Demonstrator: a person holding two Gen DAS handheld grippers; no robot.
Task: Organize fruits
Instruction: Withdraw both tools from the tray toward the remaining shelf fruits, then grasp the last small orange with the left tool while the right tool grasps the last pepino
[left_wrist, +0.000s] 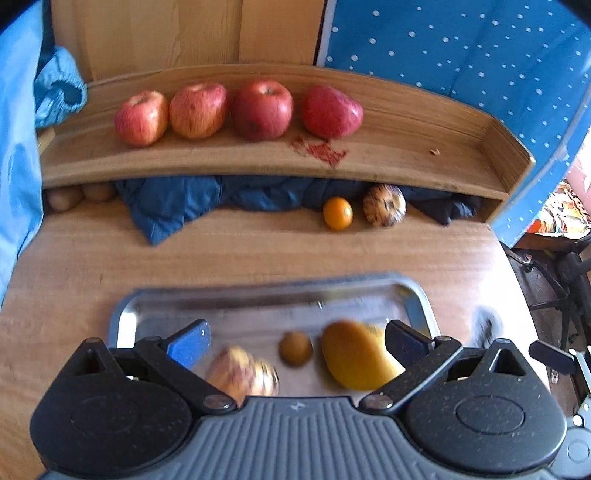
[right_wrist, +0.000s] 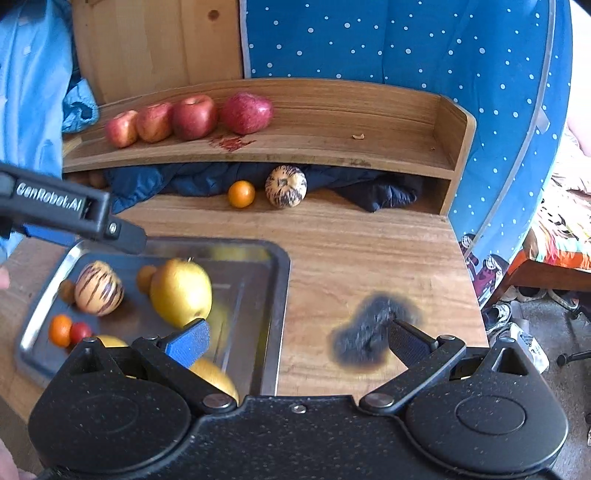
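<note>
Now both grippers hang spread and empty over a metal tray (right_wrist: 275, 295) of loose fruit on a wooden table (right_wrist: 351, 251).

Left gripper (left_wrist: 297, 341) sits low above a small brown fruit (left_wrist: 295, 348), a yellow mango (left_wrist: 356, 356) and a striped melon (left_wrist: 242, 373); right gripper (right_wrist: 297, 341) straddles the tray's right edge, jaws wide. Four red apples (left_wrist: 236, 110) line the upper shelf (left_wrist: 406, 122); an orange (right_wrist: 241, 193) and a second striped melon (right_wrist: 286, 185) rest below it, against a blue cloth (right_wrist: 184, 181). Round fruits crowd together, so a closing finger could likely nudge a neighbour rolling, or the smooth mango might slip. The grippers are near each other and may collide.
</note>
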